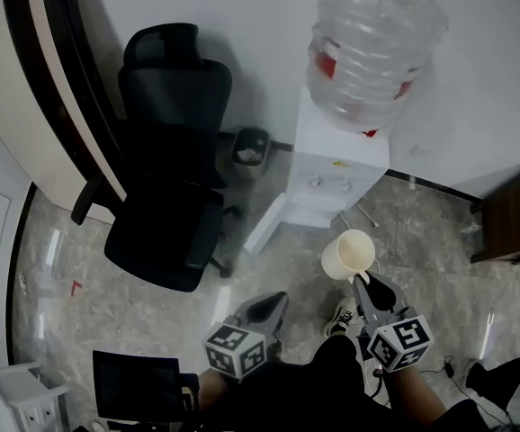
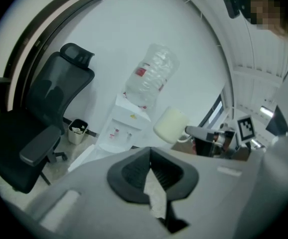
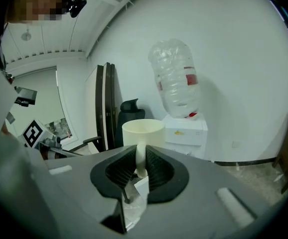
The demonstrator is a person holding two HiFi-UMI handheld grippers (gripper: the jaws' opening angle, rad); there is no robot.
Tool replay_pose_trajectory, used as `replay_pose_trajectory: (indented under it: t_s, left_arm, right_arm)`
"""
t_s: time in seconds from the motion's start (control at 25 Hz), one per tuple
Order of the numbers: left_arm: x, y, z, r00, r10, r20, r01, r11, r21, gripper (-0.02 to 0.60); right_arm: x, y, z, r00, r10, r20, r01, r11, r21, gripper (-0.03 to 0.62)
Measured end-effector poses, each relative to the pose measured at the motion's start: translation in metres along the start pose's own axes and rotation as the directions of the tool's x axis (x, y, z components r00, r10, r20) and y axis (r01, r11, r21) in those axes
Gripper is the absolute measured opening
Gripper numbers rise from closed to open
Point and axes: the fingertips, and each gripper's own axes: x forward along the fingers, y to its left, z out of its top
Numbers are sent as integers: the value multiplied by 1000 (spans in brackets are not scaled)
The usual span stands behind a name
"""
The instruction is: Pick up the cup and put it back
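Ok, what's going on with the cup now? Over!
Right gripper shut on handle of cup, upright, in the air. Left gripper shut, empty. Water dispenser ahead, nothing touching cup.

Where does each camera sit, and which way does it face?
Head view: on the head, steeply down at chair and water dispenser; forearms, left tongs, right tongs show.
Left gripper view: on left tongs, facing dispenser; own shut jaws show.
Right gripper view: on right tongs, facing dispenser; jaws clamp cup handle.
Shared: all three see cup and dispenser.
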Motion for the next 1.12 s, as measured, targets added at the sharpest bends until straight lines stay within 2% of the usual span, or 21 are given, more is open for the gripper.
replay_pose_trajectory:
  t_s: [0.2, 0.36, 0.56, 0.72, 0.92, 1.04, 1.12]
  left_arm:
    - [27, 3, 1, 997, 72, -36, -72, 997, -16, 6]
    - [87, -3, -2, 994, 95, -51, -96, 995, -23, 5]
    - [146, -6, -32, 977, 191, -91, -198, 977, -78, 5]
    - [189, 0, -67, 968, 229, -101, -240, 964, -118, 5]
    - [231, 20, -133, 969, 186, -165, -213, 964, -160, 6]
    - [258, 50, -172, 975, 137, -176, -168, 971, -170, 5]
    - [275, 82, -196, 980, 131, -150, -155, 974, -165, 5]
  right_arm:
    - [25, -28, -5, 997, 73, -10, -73, 997, 0, 54]
    - [54, -79, -22, 991, 132, -36, -133, 991, -16, 54]
    - [91, -125, -71, 949, 293, -113, -295, 955, -4, 54]
    - [126, -160, -122, 908, 374, -187, -381, 925, -1, 54]
    - [177, -186, -193, 881, 406, -243, -418, 908, -1, 54]
    - [216, -199, -249, 884, 385, -266, -402, 916, -10, 54]
    - [248, -211, -294, 888, 364, -281, -386, 922, -27, 54]
